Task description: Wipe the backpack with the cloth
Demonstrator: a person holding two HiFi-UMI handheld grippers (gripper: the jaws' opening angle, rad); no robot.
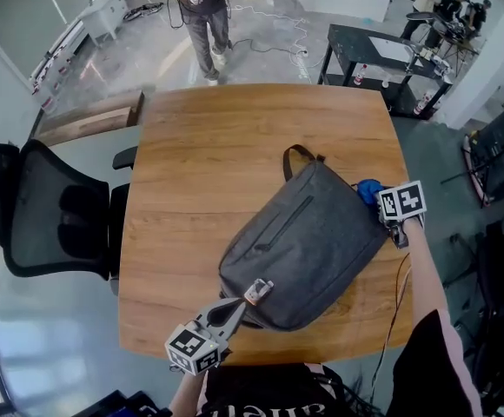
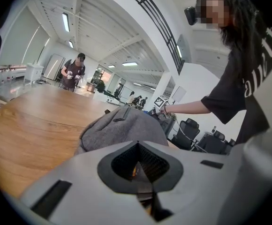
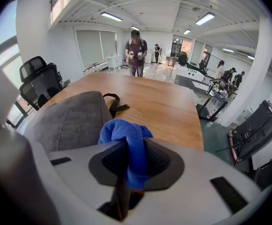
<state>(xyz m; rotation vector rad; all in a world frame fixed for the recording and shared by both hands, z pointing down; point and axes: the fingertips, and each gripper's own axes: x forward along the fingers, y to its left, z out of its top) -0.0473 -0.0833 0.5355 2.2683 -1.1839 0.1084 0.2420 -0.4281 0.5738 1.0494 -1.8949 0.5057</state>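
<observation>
A grey backpack (image 1: 308, 246) lies flat on the wooden table (image 1: 200, 172), its black strap toward the far side. My right gripper (image 1: 375, 200) is shut on a blue cloth (image 1: 369, 189) at the backpack's right edge; the cloth (image 3: 126, 139) bunches out past the jaws, beside the grey backpack (image 3: 70, 121). My left gripper (image 1: 252, 295) sits at the backpack's near-left corner with its jaws closed together and nothing visible between them. In the left gripper view the backpack (image 2: 122, 128) rises just ahead of the jaws.
A black office chair (image 1: 39, 211) stands at the table's left. A person (image 1: 202, 11) holding grippers stands beyond the far edge. Dark desks (image 1: 382, 55) and several people are at the back right. The table's near edge (image 1: 261, 359) runs close to my body.
</observation>
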